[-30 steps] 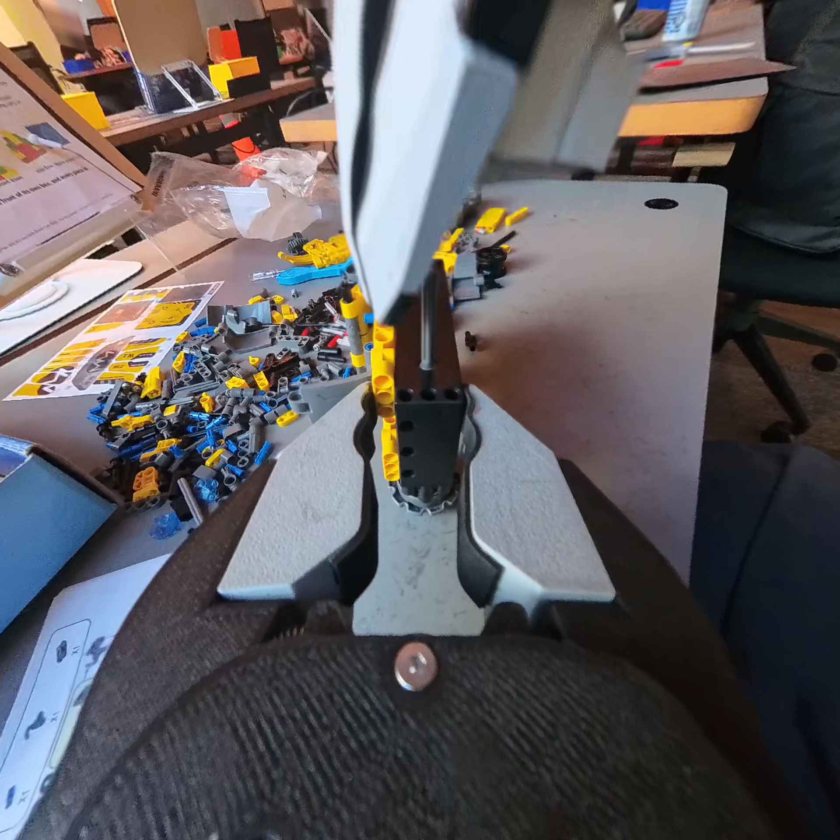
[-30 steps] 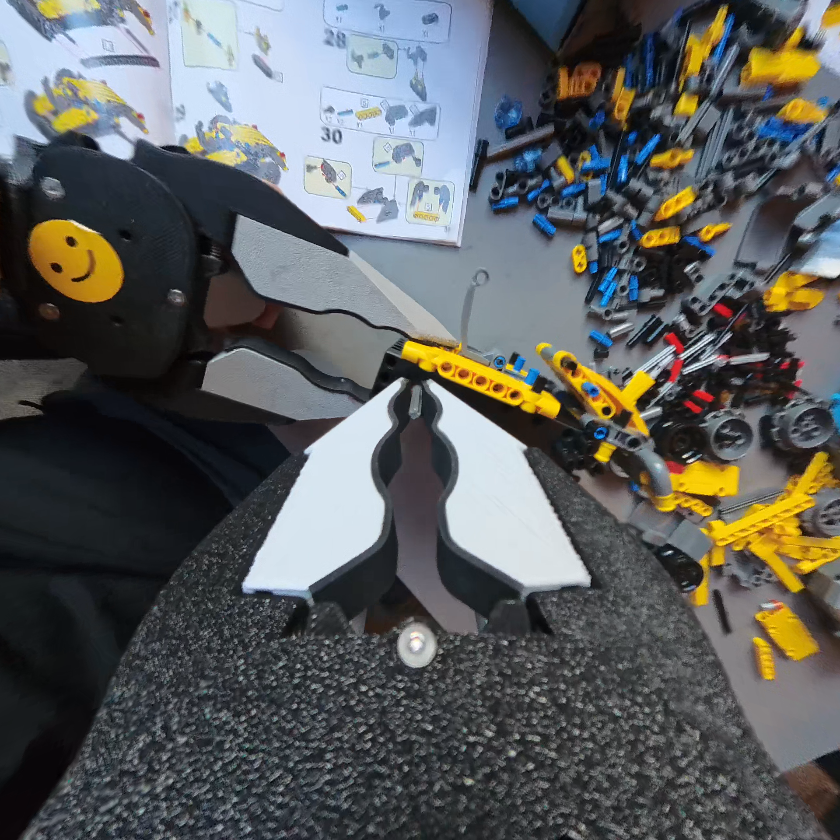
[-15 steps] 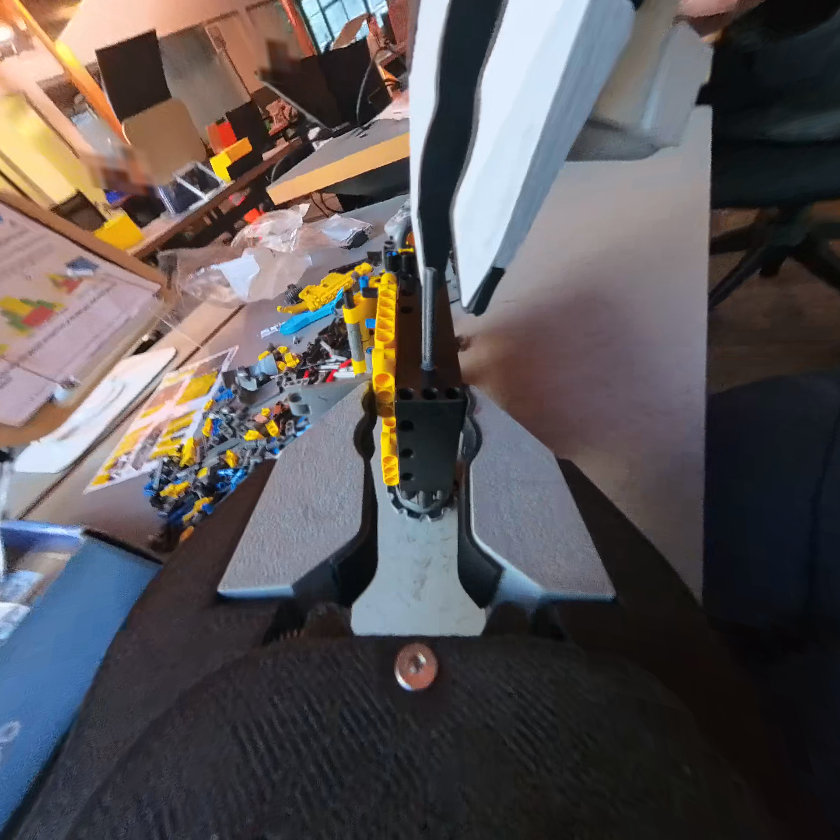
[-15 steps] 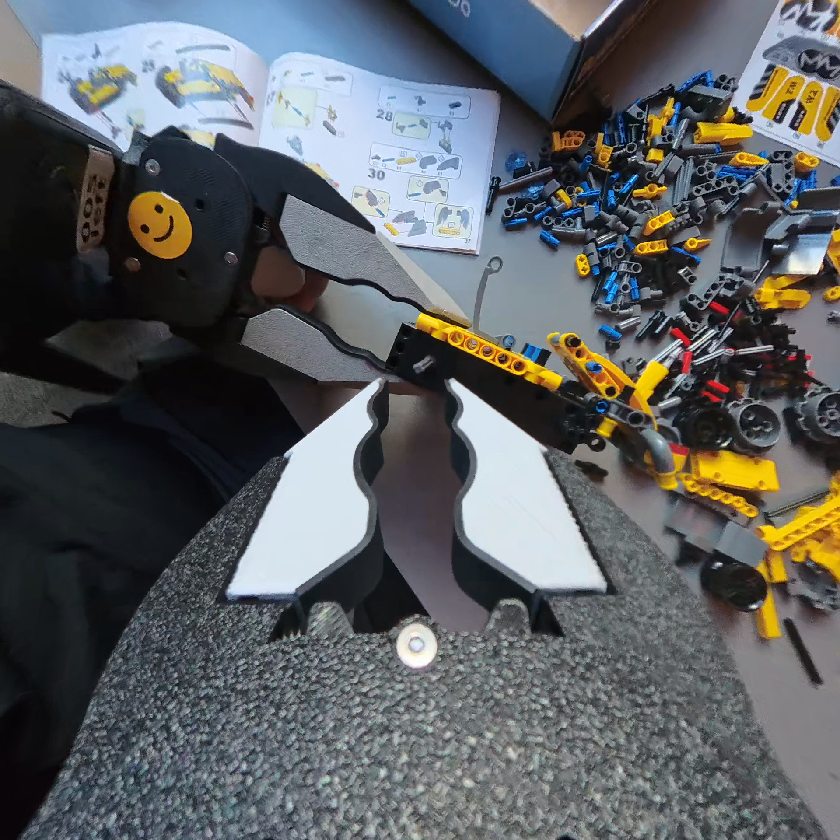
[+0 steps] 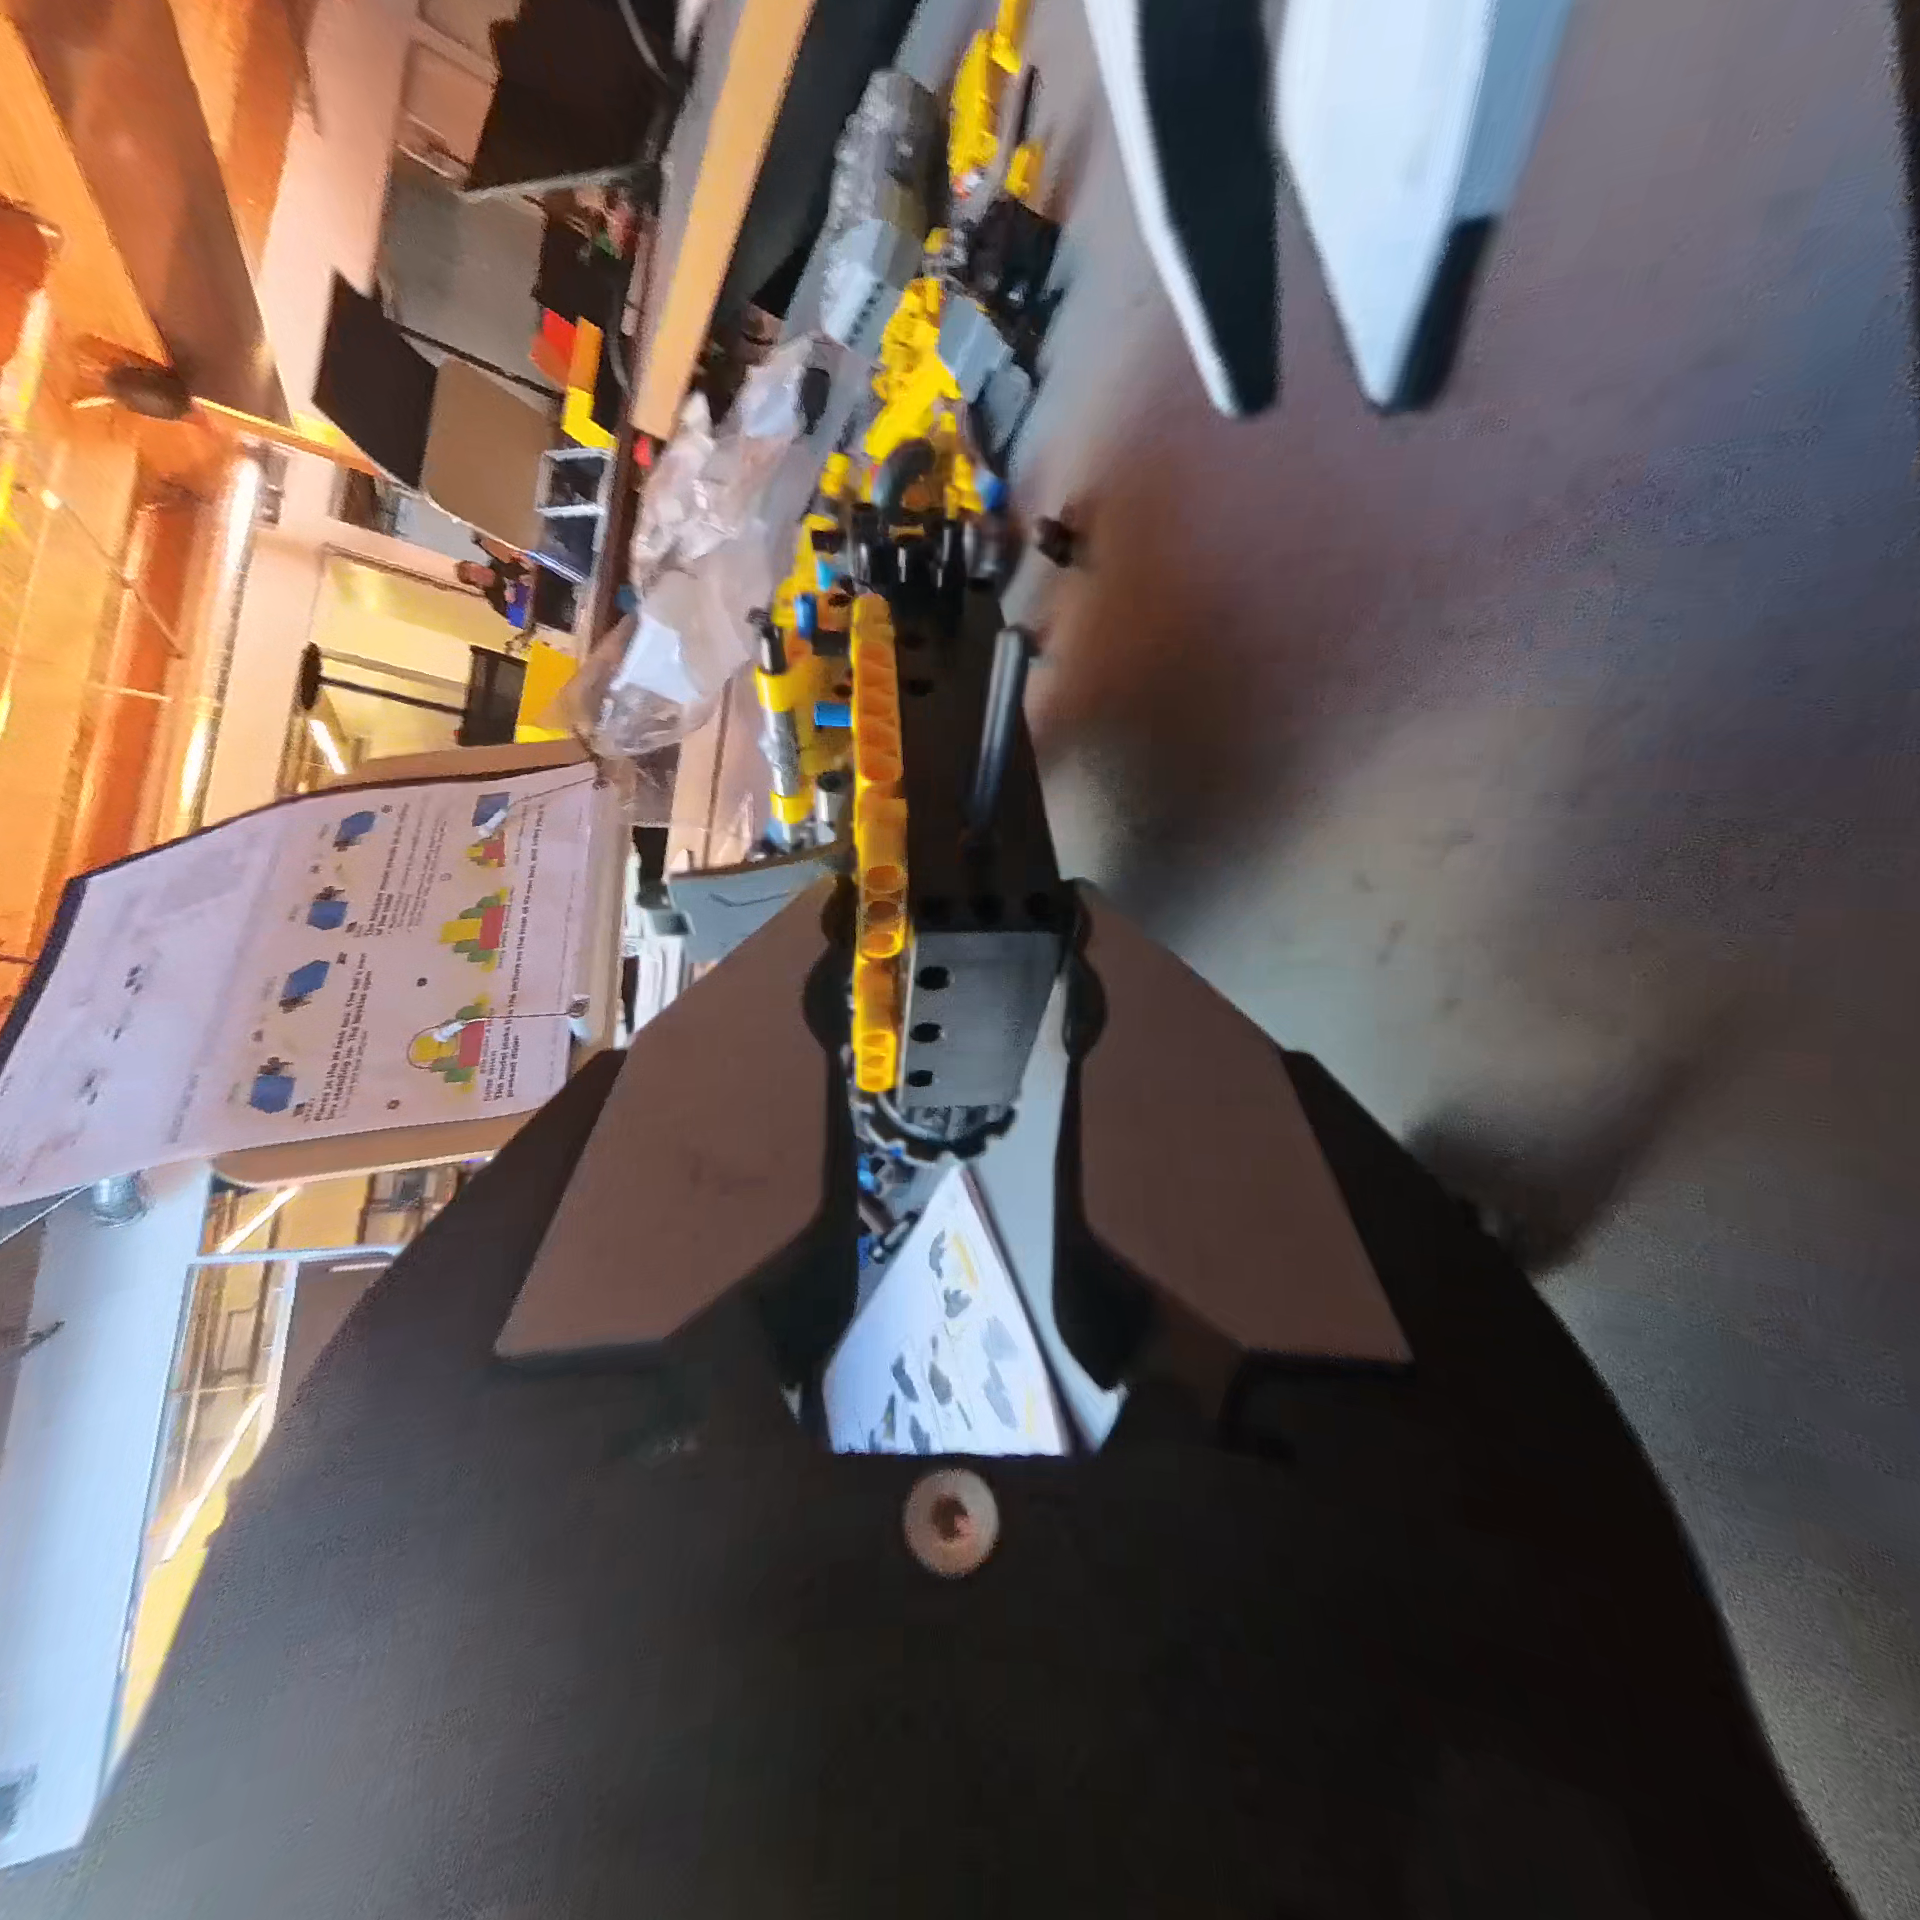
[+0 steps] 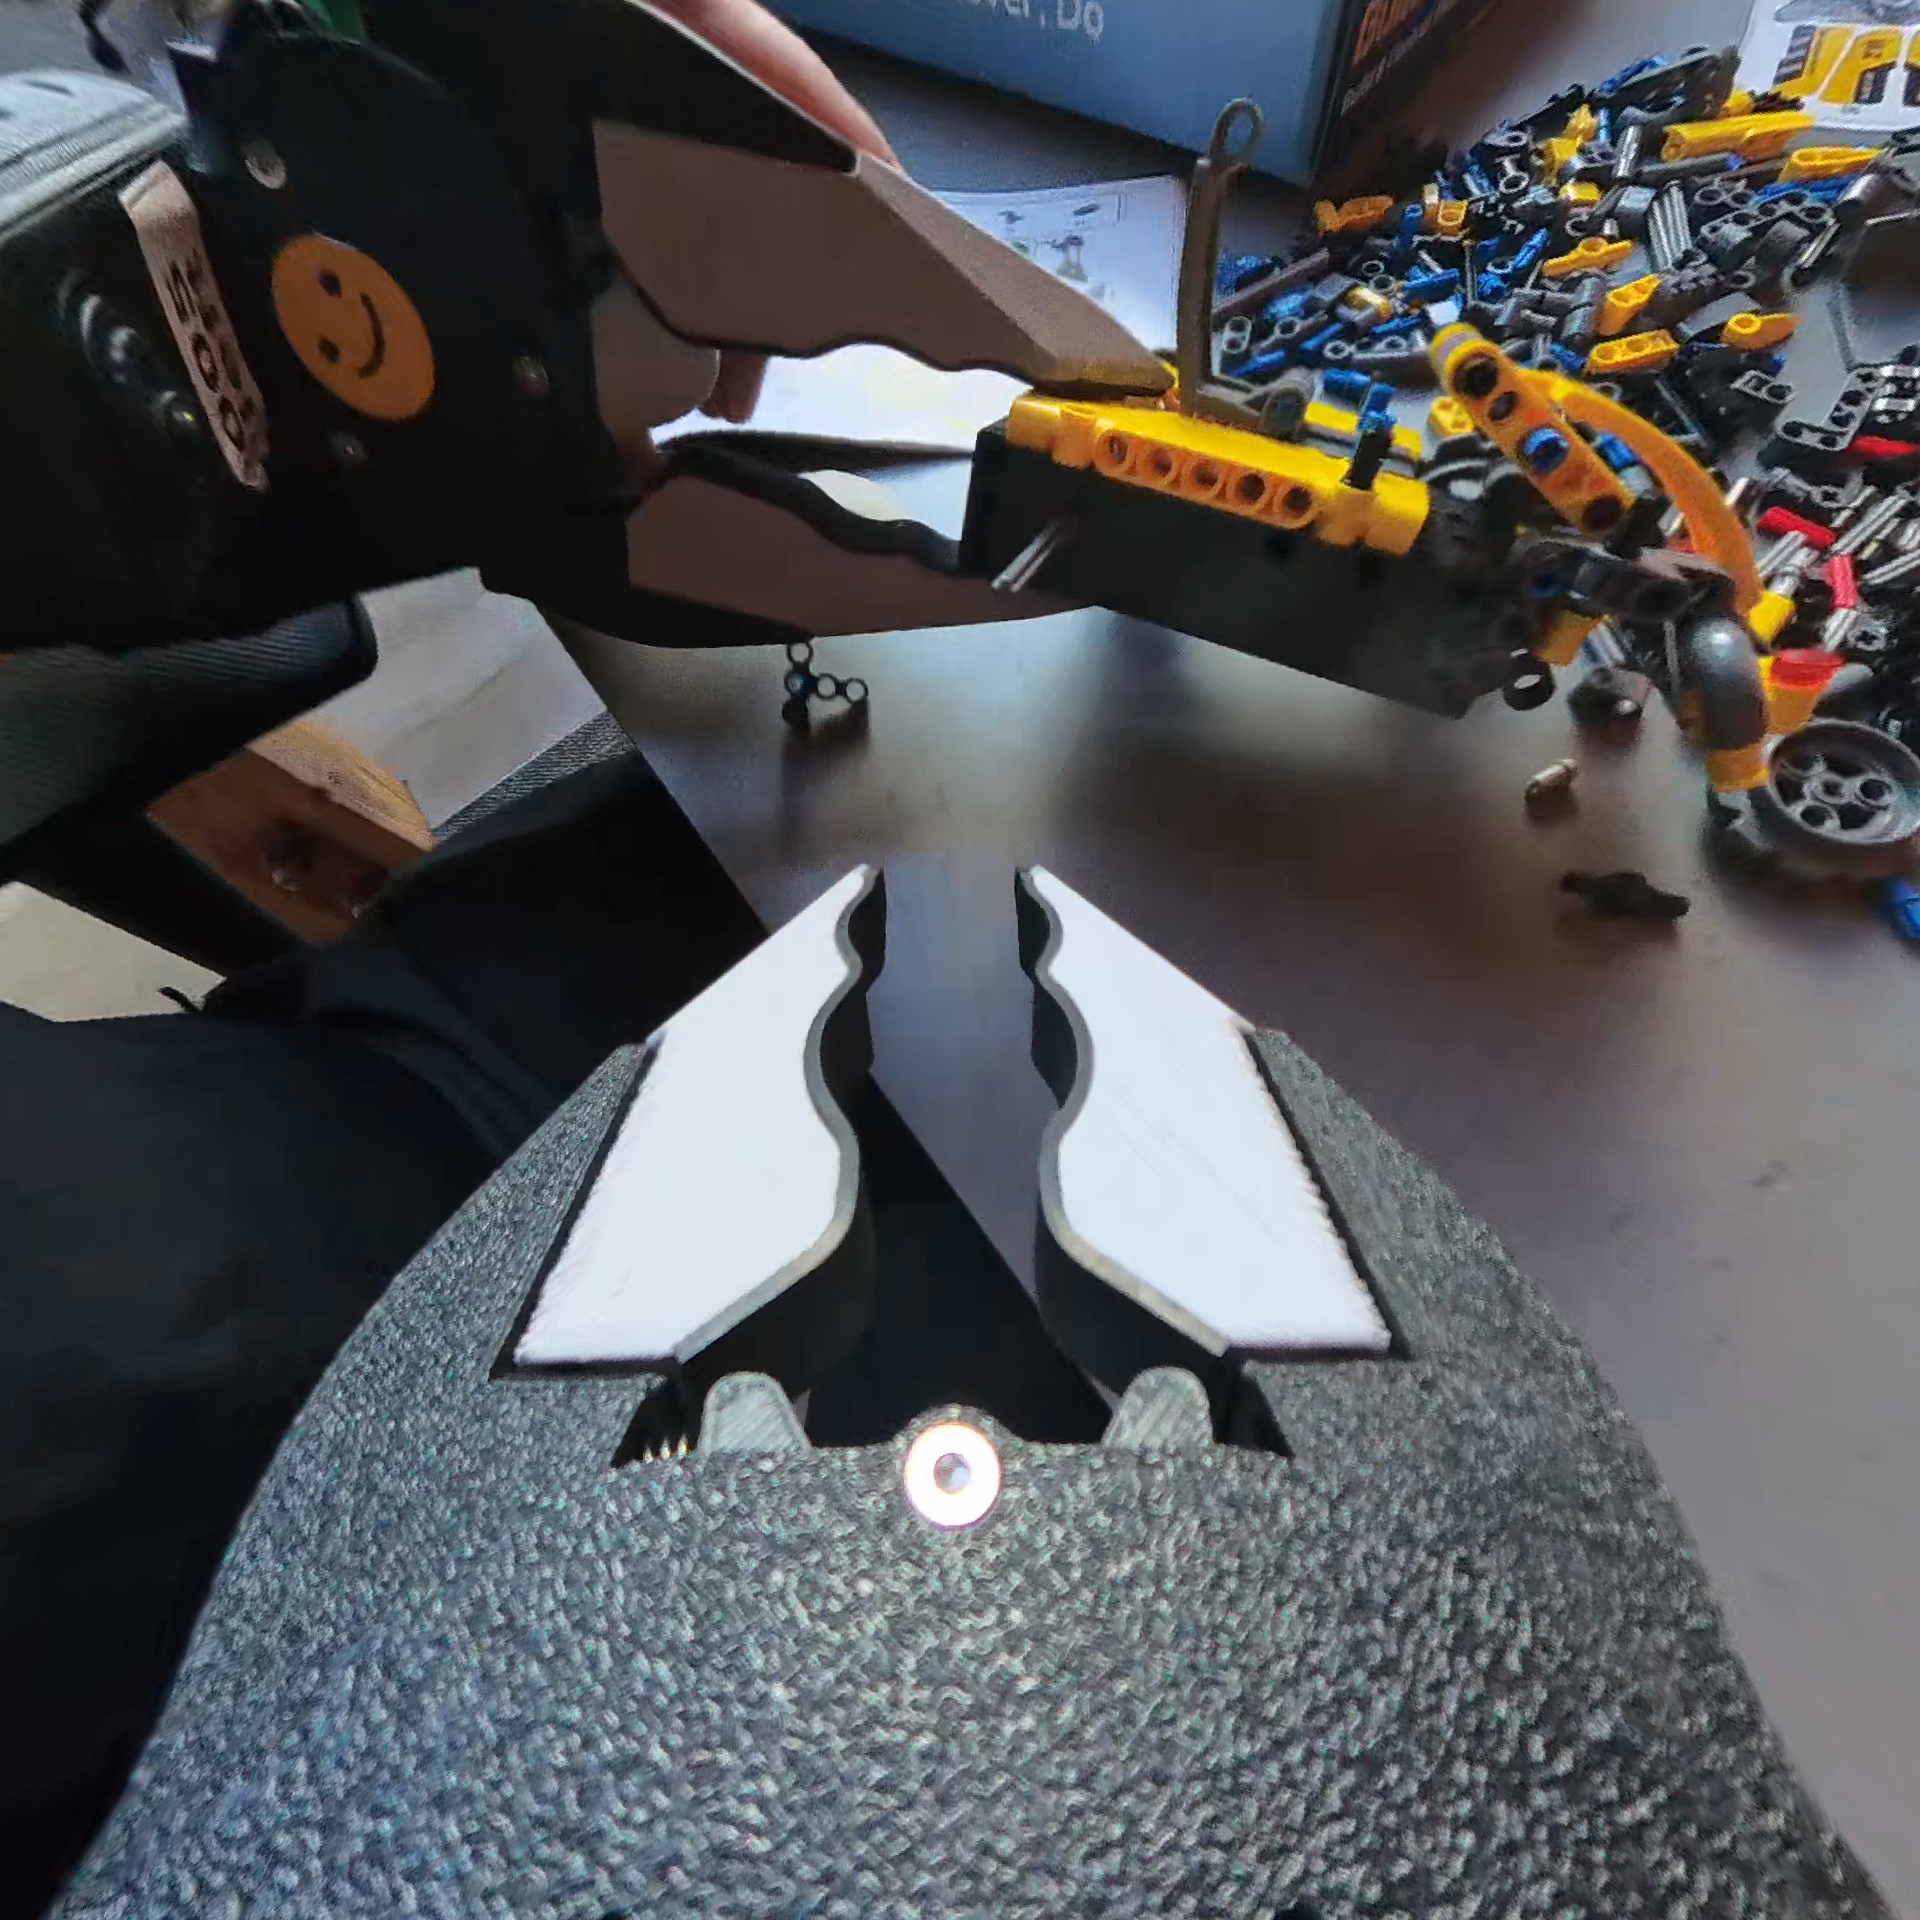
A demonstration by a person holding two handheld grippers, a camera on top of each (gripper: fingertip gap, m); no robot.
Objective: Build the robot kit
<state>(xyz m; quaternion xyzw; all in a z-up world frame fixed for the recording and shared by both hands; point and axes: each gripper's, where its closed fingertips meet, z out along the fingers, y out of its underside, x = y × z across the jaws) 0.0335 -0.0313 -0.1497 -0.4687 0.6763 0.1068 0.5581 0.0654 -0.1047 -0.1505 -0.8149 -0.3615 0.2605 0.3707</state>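
- The left claw (image 5: 951, 1013) was clamped on the near end of a half-built brick model (image 6: 1226, 530), a long black block with a yellow holed beam along its top edge.
- In the right wrist view the left claw (image 6: 1023, 468) held the model above the dark worktop (image 6: 1351, 1039), clear of the surface, its far end dipping toward the loose pieces.
- A thin grey rod (image 6: 1205, 249) with a ring at its tip stood up from the top of the model.
- A yellow arm and a curved yellow tube (image 6: 1662, 468) hung off the model's far end.
- The right claw (image 6: 951, 914) stood apart with nothing between its fingers, near the model but not touching it.
- The right claw (image 5: 1340, 260) showed blurred at the top of the left wrist view, its two pale fingers parted.
- A heap of loose bricks (image 6: 1610, 229) in blue, yellow, grey and black lay on the worktop behind the model.
- A grey wheel (image 6: 1839, 795) and a small black pin (image 6: 1621, 894) lay on the worktop below the model's far end.
- A small black three-armed piece (image 6: 821, 696) lay under the left claw.
- A blue box (image 6: 1143, 73) and an open instruction booklet (image 6: 1060, 229) sat behind the model.
- A printed sheet (image 5: 301, 977) stood tilted at the left of the left wrist view.
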